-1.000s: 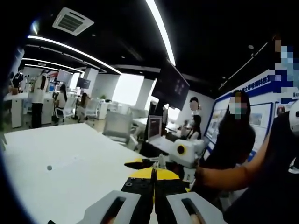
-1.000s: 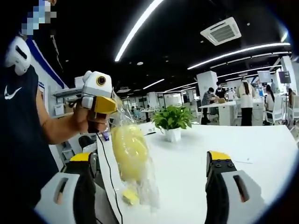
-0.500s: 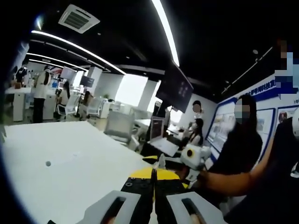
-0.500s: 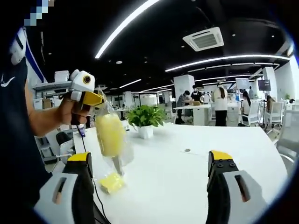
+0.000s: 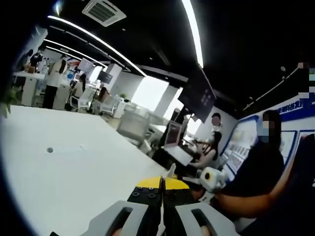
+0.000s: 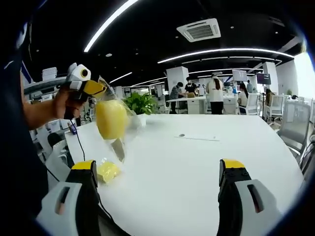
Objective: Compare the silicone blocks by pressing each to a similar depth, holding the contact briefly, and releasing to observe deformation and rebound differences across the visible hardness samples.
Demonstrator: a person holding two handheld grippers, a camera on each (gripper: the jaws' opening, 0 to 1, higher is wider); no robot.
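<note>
the left claw (image 6: 97, 90) pinches a clear plastic bag (image 6: 114, 129) holding a yellow block above the white desk (image 6: 197, 167); the right claw (image 6: 160, 184) gapes wide, empty; another yellow block (image 6: 108, 171) lies under the bag.

In the right gripper view, the clear plastic bag (image 6: 114, 129) hanging from the left tool (image 6: 91, 88) is blurred, so the yellow silicone blocks (image 6: 111, 118) inside read as one smooth mass; how many there are cannot be told. A smaller yellow piece (image 6: 108, 171) low in the bag is partly hidden behind the right tool's (image 6: 162, 196) near finger. In the left gripper view, the closed jaw tips hide whatever they pinch, with just a sliver of plastic showing above them.
</note>
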